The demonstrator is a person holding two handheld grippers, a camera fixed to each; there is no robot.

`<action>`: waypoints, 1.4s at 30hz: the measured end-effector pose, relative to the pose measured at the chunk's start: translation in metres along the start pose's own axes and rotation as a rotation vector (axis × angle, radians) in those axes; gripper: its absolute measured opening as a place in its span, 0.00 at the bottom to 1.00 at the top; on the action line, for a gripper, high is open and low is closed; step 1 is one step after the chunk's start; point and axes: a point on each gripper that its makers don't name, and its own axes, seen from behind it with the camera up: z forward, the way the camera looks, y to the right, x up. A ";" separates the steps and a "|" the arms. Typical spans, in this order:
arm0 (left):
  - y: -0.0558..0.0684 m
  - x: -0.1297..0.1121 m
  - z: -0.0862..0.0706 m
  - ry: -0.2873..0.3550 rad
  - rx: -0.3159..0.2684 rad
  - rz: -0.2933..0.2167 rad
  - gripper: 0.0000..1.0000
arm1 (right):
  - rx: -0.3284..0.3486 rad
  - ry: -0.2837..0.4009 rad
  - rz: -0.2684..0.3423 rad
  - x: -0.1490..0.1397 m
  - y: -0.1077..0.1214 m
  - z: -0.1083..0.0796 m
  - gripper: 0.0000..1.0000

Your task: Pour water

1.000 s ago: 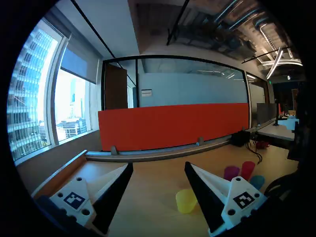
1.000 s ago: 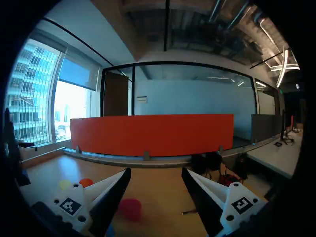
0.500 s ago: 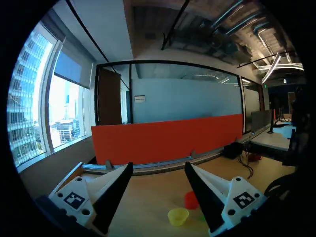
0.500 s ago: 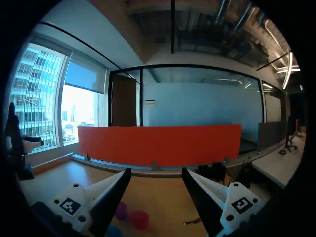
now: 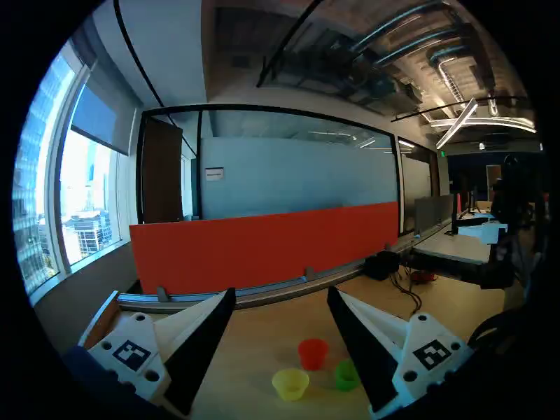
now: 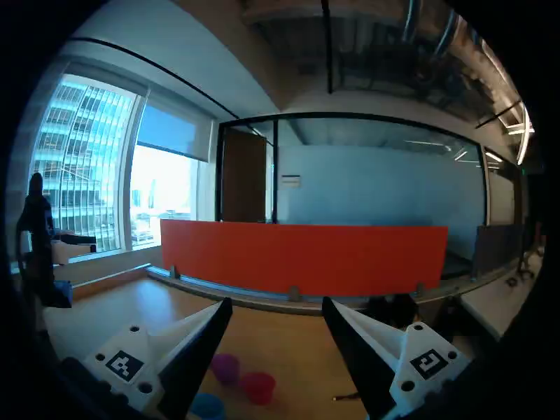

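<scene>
Office glass and an orange divider (image 5: 266, 245) stand beyond our wooden counter (image 5: 266, 336). Our left gripper (image 5: 280, 290) gapes empty, with a red cup (image 5: 313, 353), yellow cup (image 5: 290, 384) and green cup (image 5: 346, 374) ahead between its fingers. Our right gripper (image 6: 276, 301), likewise spread, has a purple cup (image 6: 225, 367), pink cup (image 6: 257, 387) and blue cup (image 6: 208, 406) ahead.
</scene>
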 end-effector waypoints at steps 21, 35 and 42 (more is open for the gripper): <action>0.035 -0.018 0.010 -0.041 -0.198 0.038 0.97 | 0.287 -0.030 -0.026 -0.003 -0.058 -0.006 0.99; 0.053 -0.038 0.013 -0.087 -0.301 0.036 0.97 | 0.397 -0.101 -0.017 -0.018 -0.072 -0.005 0.99; 0.065 -0.063 0.012 -0.149 -0.357 0.065 0.97 | 0.462 -0.145 -0.063 -0.035 -0.083 -0.010 0.99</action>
